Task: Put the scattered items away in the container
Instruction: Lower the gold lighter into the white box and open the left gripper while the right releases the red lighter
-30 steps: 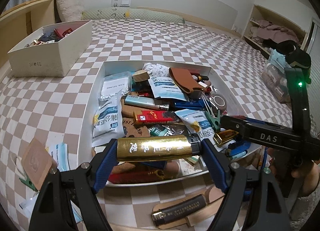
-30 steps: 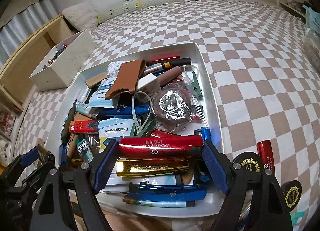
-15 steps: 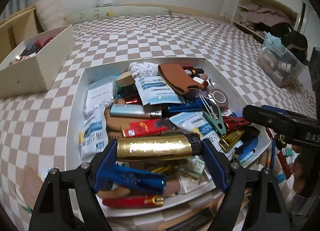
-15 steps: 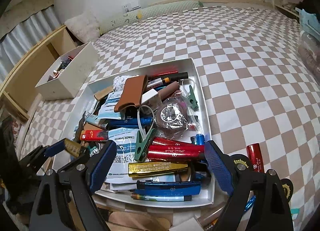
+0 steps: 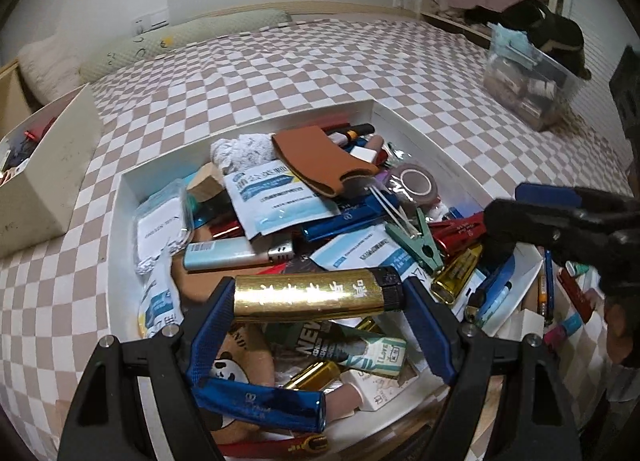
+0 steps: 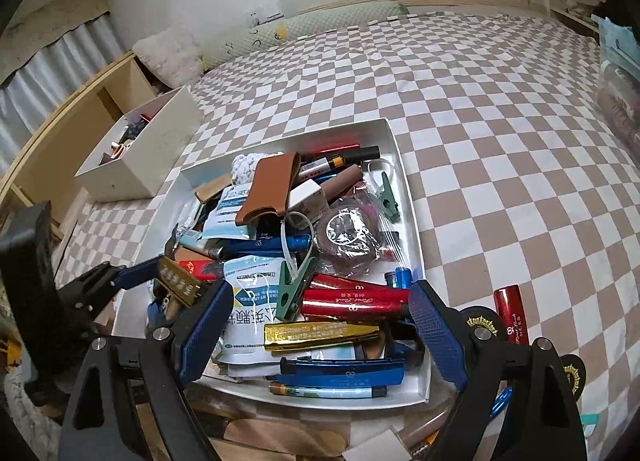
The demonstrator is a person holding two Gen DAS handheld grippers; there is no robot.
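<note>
Risk of the gold lighter [image 5: 316, 293], pinched endwise between the left gripper [image 5: 318, 311] jaws over the white tray [image 5: 416, 133], skidding off the heaped pile and past the low near edge if let go here. Right gripper [image 6: 320, 325] spread and seemingly empty at the tray's near right corner; open room only along the far edge, with a red lighter [image 6: 510, 315] loose on the checkered bed [image 6: 500, 109] just beside the right edge.

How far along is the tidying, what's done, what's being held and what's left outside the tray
Mostly done: the white tray is already heaped with lighters, packets and clips. In hand: the left gripper is shut on a gold lighter over the tray; the right gripper is open and holds nothing. Left: a red lighter and two black round items lie on the checkered bedspread beside the tray, with a few more pieces at its near edge.
</note>
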